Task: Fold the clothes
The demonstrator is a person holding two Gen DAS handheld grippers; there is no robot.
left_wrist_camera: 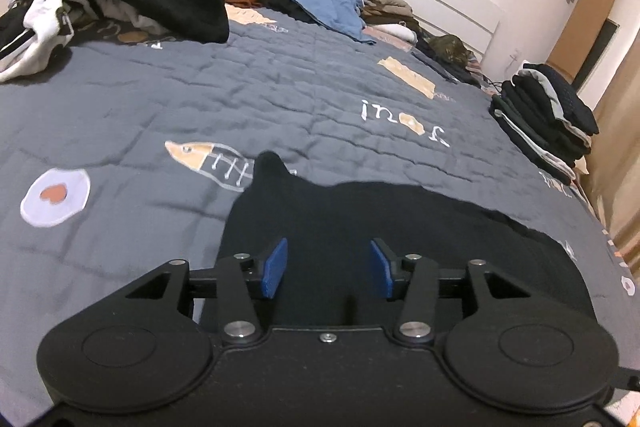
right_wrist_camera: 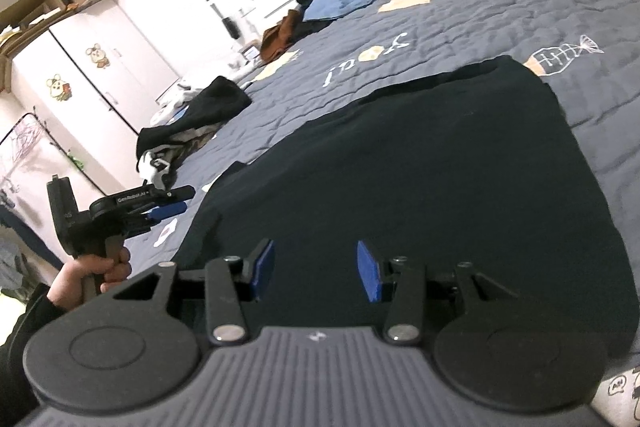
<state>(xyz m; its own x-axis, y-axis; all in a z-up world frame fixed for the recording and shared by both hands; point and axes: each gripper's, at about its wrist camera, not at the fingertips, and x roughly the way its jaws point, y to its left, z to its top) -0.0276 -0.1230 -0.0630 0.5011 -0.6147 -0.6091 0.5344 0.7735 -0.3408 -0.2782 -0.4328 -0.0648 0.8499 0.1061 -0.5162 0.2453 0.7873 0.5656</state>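
Left gripper [left_wrist_camera: 328, 269]: jaws apart, nothing between the blue pads. Right gripper [right_wrist_camera: 316, 271]: jaws apart, empty. Both hover over the black garment [right_wrist_camera: 420, 179], which lies spread flat on the grey quilt [left_wrist_camera: 280, 87].

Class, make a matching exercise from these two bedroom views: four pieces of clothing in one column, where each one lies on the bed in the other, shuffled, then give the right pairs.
1. dark garment
2. folded stack
3. blue shirt
4. black sweater

A. far left corner, on a heap
B. right edge of the bed
C. flat, right in front of both grippers
D. by the headboard, in the middle

Pairs: 1-C, 2-B, 3-D, 4-A
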